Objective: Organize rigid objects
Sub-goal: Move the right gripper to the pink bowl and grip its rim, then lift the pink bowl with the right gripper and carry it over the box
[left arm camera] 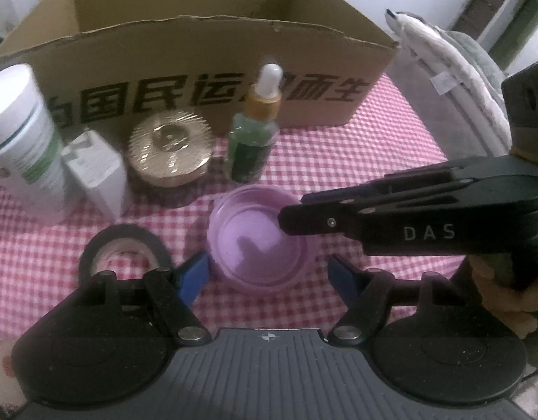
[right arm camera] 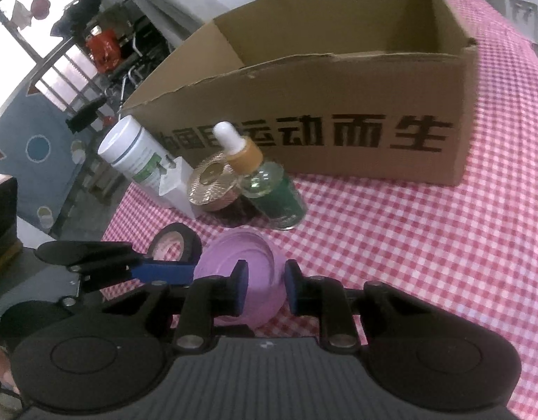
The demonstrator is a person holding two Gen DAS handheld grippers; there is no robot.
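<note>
A purple bowl [left arm camera: 261,245] sits on the red checked cloth [left arm camera: 356,161]. My left gripper [left arm camera: 267,273] is open, a blue finger on each side of the bowl and neither pressing it. My right gripper [left arm camera: 293,210] reaches in from the right, its tips nearly together at the bowl's right rim. In the right wrist view the right gripper [right arm camera: 266,285] is shut on the wall of the purple bowl [right arm camera: 233,255], one pad inside and one outside. A blue finger of the left gripper [right arm camera: 163,271] lies against the bowl's left side.
An open cardboard box [left arm camera: 198,52] stands behind. In front of it are a dropper bottle [left arm camera: 254,140], a gold-lidded jar [left arm camera: 169,147], a small white carton [left arm camera: 93,168] and a white canister [left arm camera: 23,133]. A black tape roll [left arm camera: 123,245] lies left of the bowl. A grey plush [left arm camera: 454,70] is at far right.
</note>
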